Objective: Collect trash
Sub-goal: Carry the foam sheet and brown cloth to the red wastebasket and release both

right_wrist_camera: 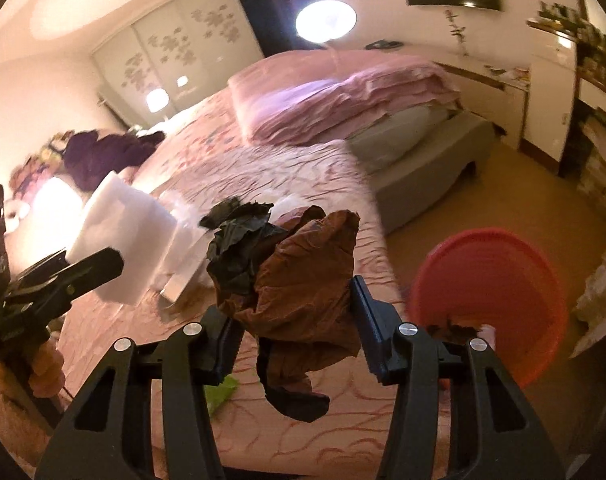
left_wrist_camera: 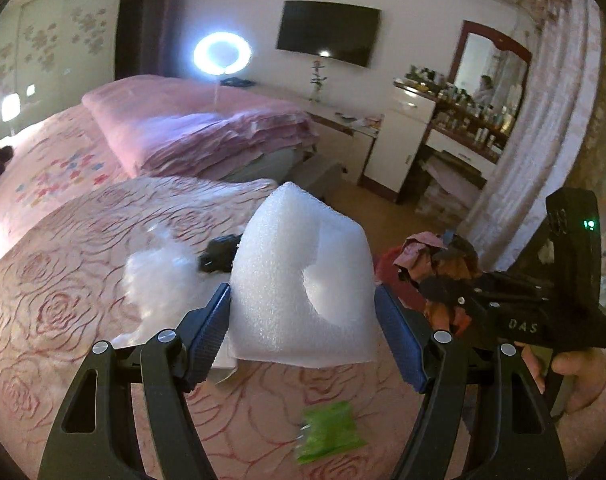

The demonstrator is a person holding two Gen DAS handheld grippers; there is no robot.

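Note:
My left gripper (left_wrist_camera: 303, 304) is shut on a white foam block (left_wrist_camera: 299, 276) and holds it above the pink bed; the block also shows in the right wrist view (right_wrist_camera: 119, 232). My right gripper (right_wrist_camera: 295, 300) is shut on a crumpled brown and black plastic bag (right_wrist_camera: 299, 276), held above the bed's edge; it also shows in the left wrist view (left_wrist_camera: 443, 256). A red bin (right_wrist_camera: 491, 304) stands on the floor to the right of the bed. A green wrapper (left_wrist_camera: 327, 432) lies on the bedspread below the foam. White crumpled plastic (left_wrist_camera: 155, 276) and a black scrap (left_wrist_camera: 219, 254) lie further back.
A folded pink quilt (left_wrist_camera: 207, 124) lies across the bed. A dark purple garment (right_wrist_camera: 103, 152) lies at the bed's far side. A white cabinet (left_wrist_camera: 399, 140), a dresser with a mirror (left_wrist_camera: 491, 68) and a curtain (left_wrist_camera: 543, 140) stand along the right wall.

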